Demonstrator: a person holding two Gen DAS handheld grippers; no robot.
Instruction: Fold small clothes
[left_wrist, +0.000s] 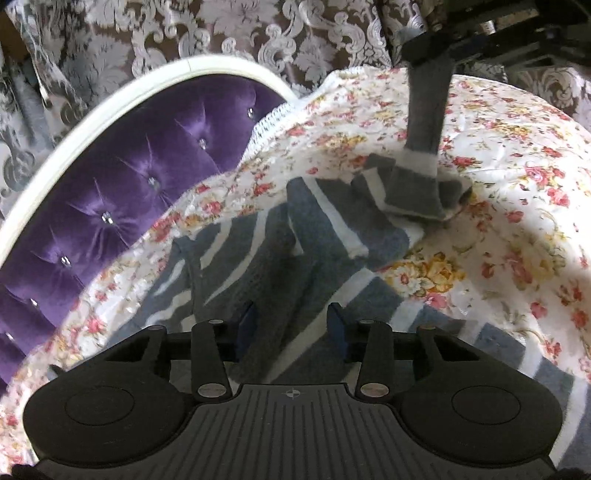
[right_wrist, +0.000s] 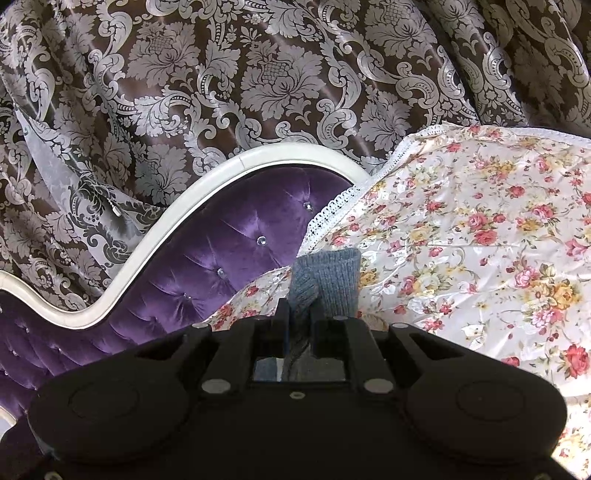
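A grey knit garment with white stripes (left_wrist: 325, 229) lies spread on the flowered bedspread (left_wrist: 498, 184). My left gripper (left_wrist: 291, 325) is open, its blue-padded fingers (left_wrist: 338, 325) low over the garment with a grey fold between them. My right gripper (left_wrist: 424, 48) shows at the top of the left wrist view, shut on a grey sleeve (left_wrist: 424, 107) that it lifts up from the garment. In the right wrist view the gripper (right_wrist: 299, 314) is shut on the sleeve's ribbed cuff (right_wrist: 328, 280), which sticks up past the fingers.
A purple tufted headboard (left_wrist: 129, 177) with a white frame (right_wrist: 207, 173) curves along the left. A brown and silver damask curtain (right_wrist: 258, 74) hangs behind. The bedspread's lace edge (right_wrist: 332, 210) meets the headboard.
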